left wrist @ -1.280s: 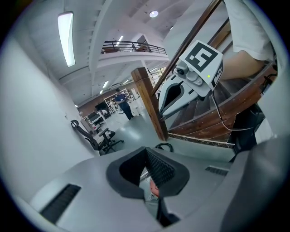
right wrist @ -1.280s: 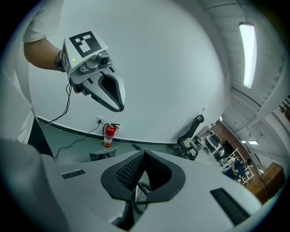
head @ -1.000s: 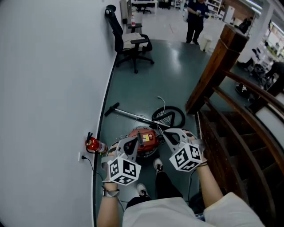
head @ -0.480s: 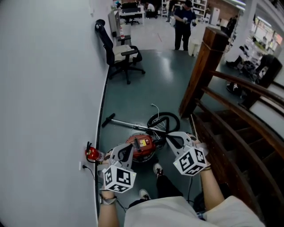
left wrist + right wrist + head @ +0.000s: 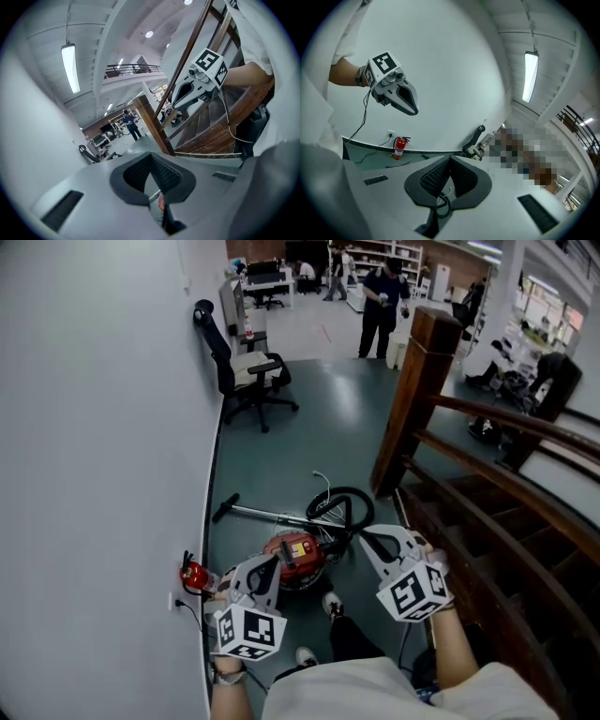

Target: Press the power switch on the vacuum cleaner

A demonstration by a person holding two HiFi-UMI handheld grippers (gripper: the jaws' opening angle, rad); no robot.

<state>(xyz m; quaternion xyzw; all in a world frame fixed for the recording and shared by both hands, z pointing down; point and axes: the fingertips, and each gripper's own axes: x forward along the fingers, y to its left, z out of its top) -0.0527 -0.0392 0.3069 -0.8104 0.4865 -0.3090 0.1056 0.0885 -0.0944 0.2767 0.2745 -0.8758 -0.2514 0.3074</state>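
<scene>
A white wall (image 5: 103,427) fills the left side, with a red extinguisher (image 5: 194,575) standing at its foot and a socket (image 5: 172,601) just below it in the head view. An office chair (image 5: 234,367) stands against the same wall farther off. The left gripper (image 5: 265,568) is held in the air above the floor (image 5: 309,446), pointing forward and somewhat down; in its own view the jaws are together with nothing between them. In the head view its tip lies just over the left edge of the vacuum cleaner (image 5: 292,557), a round red canister that sits on the floor near the wall, in front of the person's shoes (image 5: 333,601). A thin wand (image 5: 262,514) lies on the floor beyond the canister, and a black hose (image 5: 342,507) loops to its right. The right gripper (image 5: 368,538) is held beside the hose loop, to the right of the canister and apart from it, also tilted down; its jaws are closed and empty. Farther right a wooden post (image 5: 408,399) and railing (image 5: 506,427) border a staircase. A person (image 5: 382,296) stands well beyond, at the far end of the floor.
</scene>
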